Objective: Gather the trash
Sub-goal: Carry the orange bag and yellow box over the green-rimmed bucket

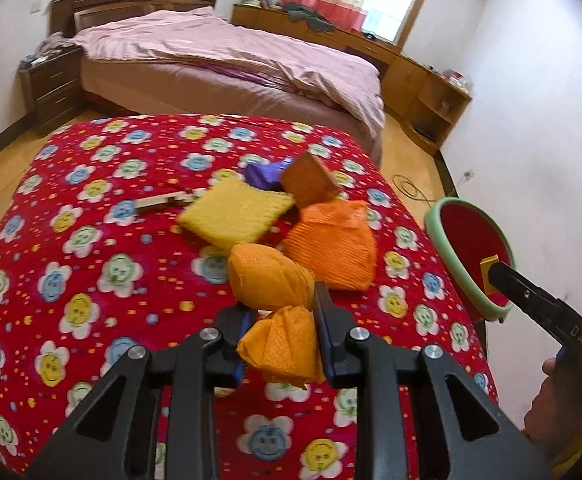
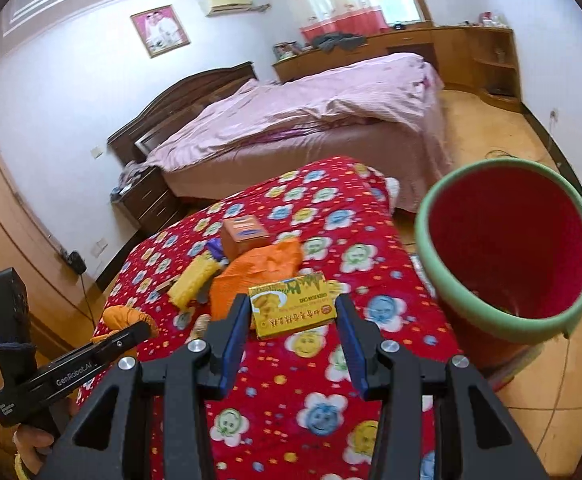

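My left gripper [image 1: 281, 316] is shut on a crumpled orange cloth [image 1: 275, 280] and holds it above the red flowered blanket [image 1: 91, 240]. My right gripper [image 2: 293, 312] is shut on a yellow box [image 2: 293, 306], held above the blanket [image 2: 291, 400]. It also shows at the right of the left wrist view [image 1: 491, 272], in front of the bin. A red bin with a green rim [image 2: 507, 248] stands on the floor right of the blanket; it also shows in the left wrist view [image 1: 471, 248]. More trash lies on the blanket: a yellow pad [image 1: 235, 214], an orange cloth [image 1: 331, 240], a brown box [image 1: 309, 180], a purple wrapper [image 1: 263, 174], a wooden piece [image 1: 159, 202].
A bed with a pink cover [image 1: 231, 60] stands behind the blanket. A dark nightstand [image 1: 51, 84] is at its left. Wooden cabinets [image 1: 411, 68] run along the far wall. A cable [image 1: 411, 188] lies on the wooden floor near the bin.
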Tool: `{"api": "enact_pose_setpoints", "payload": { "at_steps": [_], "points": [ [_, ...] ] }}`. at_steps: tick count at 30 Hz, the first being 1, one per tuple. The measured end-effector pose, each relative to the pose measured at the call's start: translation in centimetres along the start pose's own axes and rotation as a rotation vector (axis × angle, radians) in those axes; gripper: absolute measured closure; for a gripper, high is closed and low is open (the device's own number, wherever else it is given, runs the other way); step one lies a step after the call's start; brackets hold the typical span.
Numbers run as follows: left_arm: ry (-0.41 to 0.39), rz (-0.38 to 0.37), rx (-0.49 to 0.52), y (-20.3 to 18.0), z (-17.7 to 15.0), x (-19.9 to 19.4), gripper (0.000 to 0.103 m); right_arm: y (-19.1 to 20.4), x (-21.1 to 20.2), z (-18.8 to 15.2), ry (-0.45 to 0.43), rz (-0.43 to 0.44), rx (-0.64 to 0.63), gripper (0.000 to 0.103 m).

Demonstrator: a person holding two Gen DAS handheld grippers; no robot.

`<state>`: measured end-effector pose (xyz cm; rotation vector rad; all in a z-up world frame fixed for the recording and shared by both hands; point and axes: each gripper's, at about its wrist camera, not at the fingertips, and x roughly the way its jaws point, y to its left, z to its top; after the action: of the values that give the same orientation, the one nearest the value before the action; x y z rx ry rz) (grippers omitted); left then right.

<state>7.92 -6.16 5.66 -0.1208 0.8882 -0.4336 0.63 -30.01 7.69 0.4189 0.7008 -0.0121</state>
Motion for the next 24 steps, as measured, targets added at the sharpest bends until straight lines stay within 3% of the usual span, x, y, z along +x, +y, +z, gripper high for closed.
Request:
{"api": "enact_pose_setpoints", "payload": {
  "at_steps": [24],
  "points": [
    [0.065,-0.158,0.247,-12.7,1.5,5.1,0.075,-11.1,-4.0,-0.3,-0.093,-0.181,0.205,0.056]
  ]
}}
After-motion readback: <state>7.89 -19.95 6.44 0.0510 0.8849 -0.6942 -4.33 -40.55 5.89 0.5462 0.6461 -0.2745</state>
